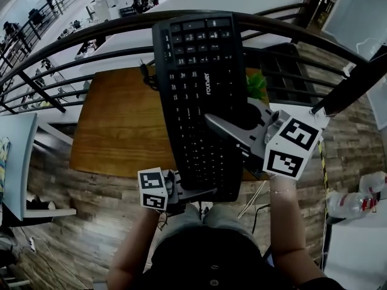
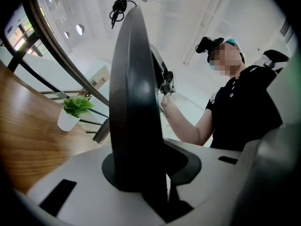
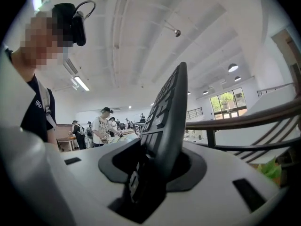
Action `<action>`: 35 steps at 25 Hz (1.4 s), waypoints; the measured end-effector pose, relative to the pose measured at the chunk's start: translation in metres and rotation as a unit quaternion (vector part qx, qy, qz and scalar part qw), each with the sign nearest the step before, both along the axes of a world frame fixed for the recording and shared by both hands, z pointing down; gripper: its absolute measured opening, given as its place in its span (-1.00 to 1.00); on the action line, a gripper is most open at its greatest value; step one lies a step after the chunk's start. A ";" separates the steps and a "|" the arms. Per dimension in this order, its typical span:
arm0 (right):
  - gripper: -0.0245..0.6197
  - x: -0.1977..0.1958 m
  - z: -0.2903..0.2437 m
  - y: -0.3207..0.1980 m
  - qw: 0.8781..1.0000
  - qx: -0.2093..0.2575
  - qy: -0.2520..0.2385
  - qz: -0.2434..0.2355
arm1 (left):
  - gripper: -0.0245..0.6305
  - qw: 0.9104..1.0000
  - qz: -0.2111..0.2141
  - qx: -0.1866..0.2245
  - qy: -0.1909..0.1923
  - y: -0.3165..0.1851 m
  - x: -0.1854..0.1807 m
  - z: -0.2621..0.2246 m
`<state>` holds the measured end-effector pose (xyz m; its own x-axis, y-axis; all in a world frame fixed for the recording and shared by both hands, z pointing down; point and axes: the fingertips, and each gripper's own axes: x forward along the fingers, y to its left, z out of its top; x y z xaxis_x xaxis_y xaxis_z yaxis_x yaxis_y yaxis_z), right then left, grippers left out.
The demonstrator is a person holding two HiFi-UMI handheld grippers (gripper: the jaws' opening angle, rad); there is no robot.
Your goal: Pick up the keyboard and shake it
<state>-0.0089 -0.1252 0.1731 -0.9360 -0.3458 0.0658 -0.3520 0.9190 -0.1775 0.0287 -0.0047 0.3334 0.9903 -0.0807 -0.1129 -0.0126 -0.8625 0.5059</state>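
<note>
Hovering over the wooden table [image 1: 115, 125], head view, the keyboard [image 1: 199, 101] points lengthwise away toward the railing [image 1: 91, 33]. Left gripper view: the left gripper [image 2: 141, 173] clamps its near end, potted plant [image 2: 75, 109] beyond. Right gripper view: the right gripper [image 3: 150, 173] has its jaws opening around the keyboard's edge.

The keyboard [image 1: 199, 101] is matt black plastic, its keys faintly shiny. The counter [image 1: 121, 125] is smooth varnished wood, warm brown with a soft sheen. The railing [image 1: 91, 32] is dark painted metal. The floor [image 1: 78, 222] shows grained wood planks.
</note>
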 end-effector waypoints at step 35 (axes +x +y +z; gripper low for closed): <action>-0.05 0.015 0.291 -0.039 0.936 -0.335 0.084 0.066 | -0.54 0.957 -0.013 -0.287 -0.036 0.052 -0.015 0.128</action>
<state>0.0056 -0.1646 0.4641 -0.8454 -0.2852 0.4516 -0.5286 0.5681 -0.6307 0.0134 0.0473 0.4617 0.9907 -0.1340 0.0252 -0.0825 -0.4420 0.8932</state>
